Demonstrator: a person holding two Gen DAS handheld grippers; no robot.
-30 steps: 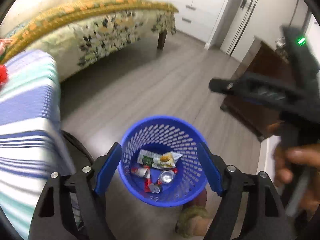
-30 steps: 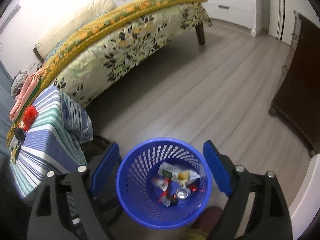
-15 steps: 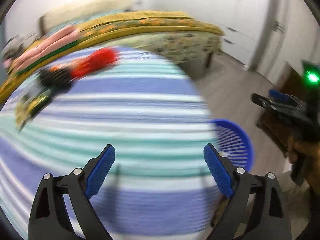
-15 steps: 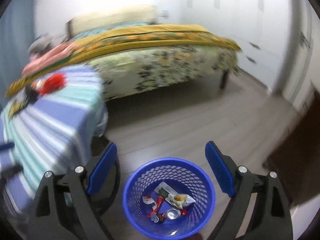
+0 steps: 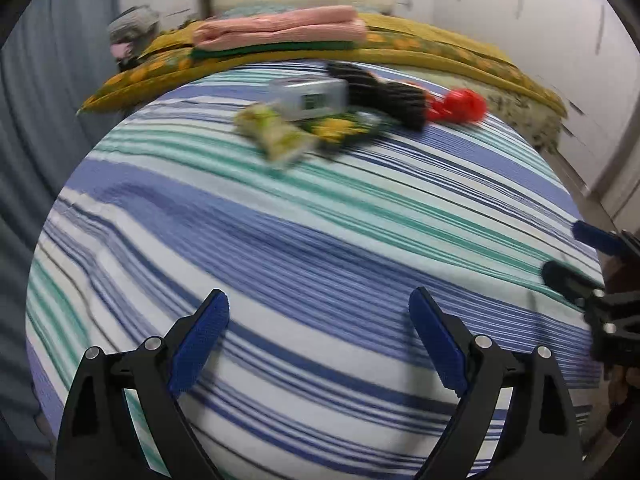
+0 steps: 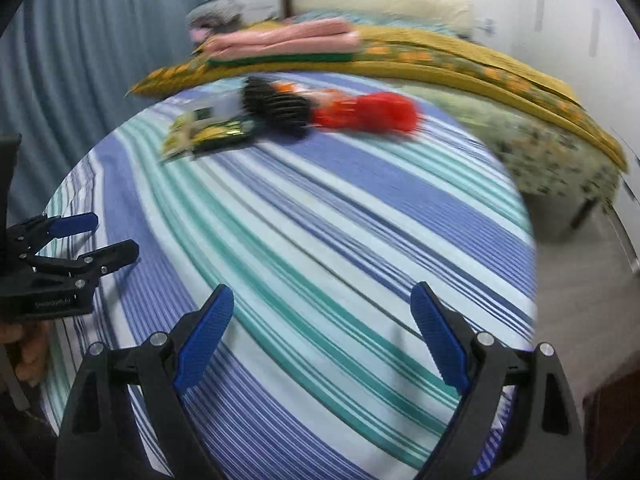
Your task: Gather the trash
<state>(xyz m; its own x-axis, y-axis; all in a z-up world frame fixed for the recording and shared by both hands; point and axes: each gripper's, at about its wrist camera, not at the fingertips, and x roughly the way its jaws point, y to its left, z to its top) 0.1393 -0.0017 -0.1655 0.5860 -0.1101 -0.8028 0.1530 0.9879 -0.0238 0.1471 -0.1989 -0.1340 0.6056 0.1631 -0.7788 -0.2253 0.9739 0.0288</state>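
Both the left tongs [image 5: 319, 338] and right tongs [image 6: 322, 336] are spread, holding nothing. The snack wrappers [image 5: 280, 136] on the tabletop [image 5: 320, 240] look light and crinkly; pinch 1 edge.

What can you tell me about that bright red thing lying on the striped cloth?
The red object is blurred, so its exact kind is unclear. It looks glossy, like plastic or foil, lumpy and elongated. It lies flat at the far side of the striped cloth, apparently touching a black ribbed item, near the bed. Neither gripper touches it.
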